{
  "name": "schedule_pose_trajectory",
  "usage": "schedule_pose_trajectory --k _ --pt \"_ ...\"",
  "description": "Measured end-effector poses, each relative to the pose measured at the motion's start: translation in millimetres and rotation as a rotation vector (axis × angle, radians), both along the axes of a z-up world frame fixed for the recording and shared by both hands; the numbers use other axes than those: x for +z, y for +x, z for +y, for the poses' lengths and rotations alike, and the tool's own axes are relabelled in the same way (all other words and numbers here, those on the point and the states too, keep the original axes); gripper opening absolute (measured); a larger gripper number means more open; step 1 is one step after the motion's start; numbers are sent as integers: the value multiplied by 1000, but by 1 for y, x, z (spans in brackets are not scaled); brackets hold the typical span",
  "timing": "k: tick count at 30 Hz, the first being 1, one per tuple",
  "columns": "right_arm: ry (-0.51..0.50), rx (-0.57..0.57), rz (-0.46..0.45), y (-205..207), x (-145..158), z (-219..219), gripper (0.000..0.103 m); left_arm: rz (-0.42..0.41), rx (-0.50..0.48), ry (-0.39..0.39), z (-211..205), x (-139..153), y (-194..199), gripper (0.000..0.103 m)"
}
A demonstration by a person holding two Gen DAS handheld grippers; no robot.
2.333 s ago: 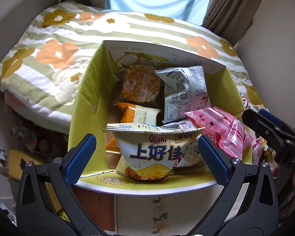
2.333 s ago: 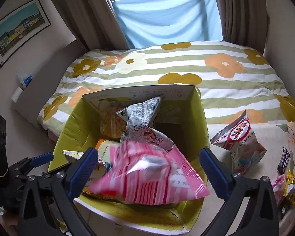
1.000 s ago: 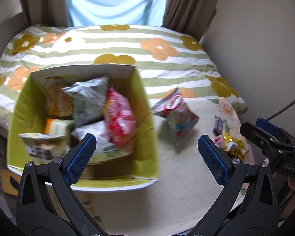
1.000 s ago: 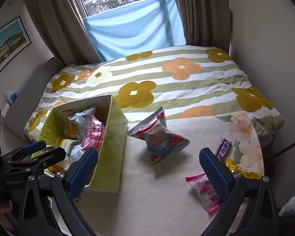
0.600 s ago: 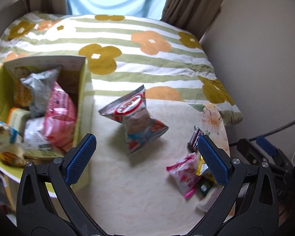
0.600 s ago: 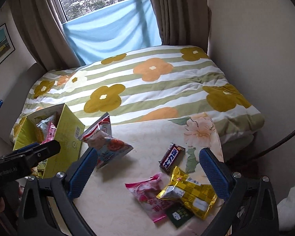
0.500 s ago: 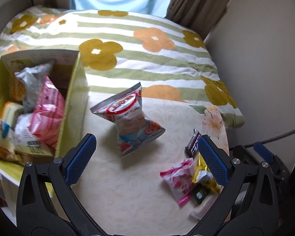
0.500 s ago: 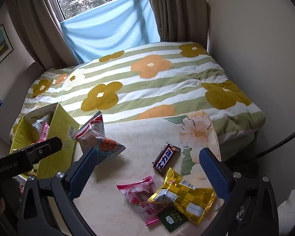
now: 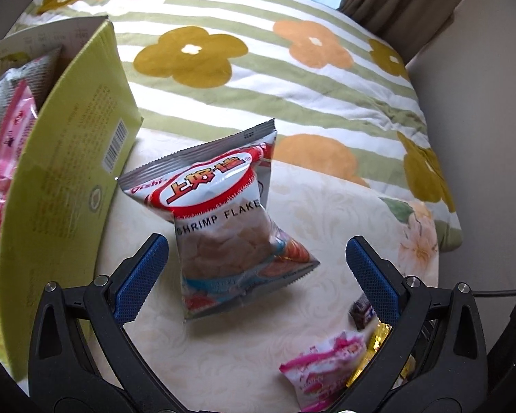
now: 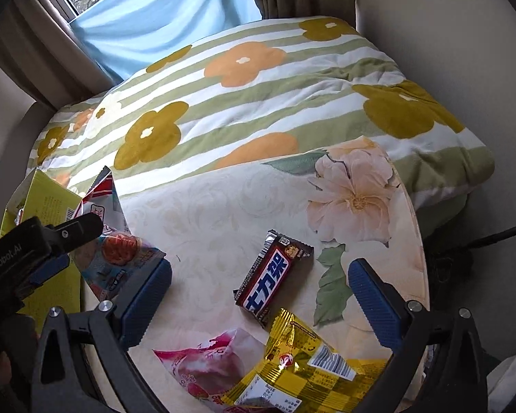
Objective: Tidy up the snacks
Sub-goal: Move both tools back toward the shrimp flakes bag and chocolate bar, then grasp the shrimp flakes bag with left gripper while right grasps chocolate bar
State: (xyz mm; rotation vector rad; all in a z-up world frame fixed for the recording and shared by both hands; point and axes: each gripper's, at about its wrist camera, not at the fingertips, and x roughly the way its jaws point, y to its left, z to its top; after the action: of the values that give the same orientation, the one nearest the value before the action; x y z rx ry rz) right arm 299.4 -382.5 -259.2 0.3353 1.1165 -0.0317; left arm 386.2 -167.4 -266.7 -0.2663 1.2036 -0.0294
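left gripper (image 9: 256,268) is lined up on the shrimp flakes bag (image 9: 223,230), jaws spread wide and empty, one either side of it, so this looks like the reach for the next snack; from here it wants to drop, close on the puffy middle and carry it left into the yellow-green box (image 9: 62,172) just beside it. the bag is silver with a red and white label, air-filled, lying tilted on the cream desk (image 9: 223,361). right gripper (image 10: 259,290) is wide and empty too, over the dark chocolate bar (image 10: 271,275), with a gold packet (image 10: 302,368) and pink packet (image 10: 206,364) near the front edge
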Motion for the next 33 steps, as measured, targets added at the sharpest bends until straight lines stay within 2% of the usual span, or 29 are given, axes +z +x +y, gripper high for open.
schedule_pose_trajectory --k 7,11,13,15,20,23,24,26,28,33 --pt "9 -20 5 6 -12 0 100 36 27 21 2 -28 19 102" --pt "0 -28 2 9 -16 4 100 39 46 7 7 -37 27 102" --pt "-5 -25 13 10 -20 6 100 37 39 3 8 -40 30 98" --pt "-10 -23 22 12 -24 8 100 51 33 -5 10 -45 34 88" --pt "-26 -25 40 15 -30 10 99 60 18 -17 12 -51 39 84" --pt "-38 -27 46 15 -32 11 99 53 2 -33 13 -51 40 77" --pt "-38 -31 47 15 -33 11 97 50 -1 -38 14 -51 40 75" --pt "-29 -37 56 15 -35 10 84 39 -8 -44 16 -49 39 73" --pt "-23 -47 66 14 -39 8 77 33 -17 -45 16 -48 38 72" --pt "-24 -55 73 12 -42 10 71 19 -26 -56 18 -46 35 70"
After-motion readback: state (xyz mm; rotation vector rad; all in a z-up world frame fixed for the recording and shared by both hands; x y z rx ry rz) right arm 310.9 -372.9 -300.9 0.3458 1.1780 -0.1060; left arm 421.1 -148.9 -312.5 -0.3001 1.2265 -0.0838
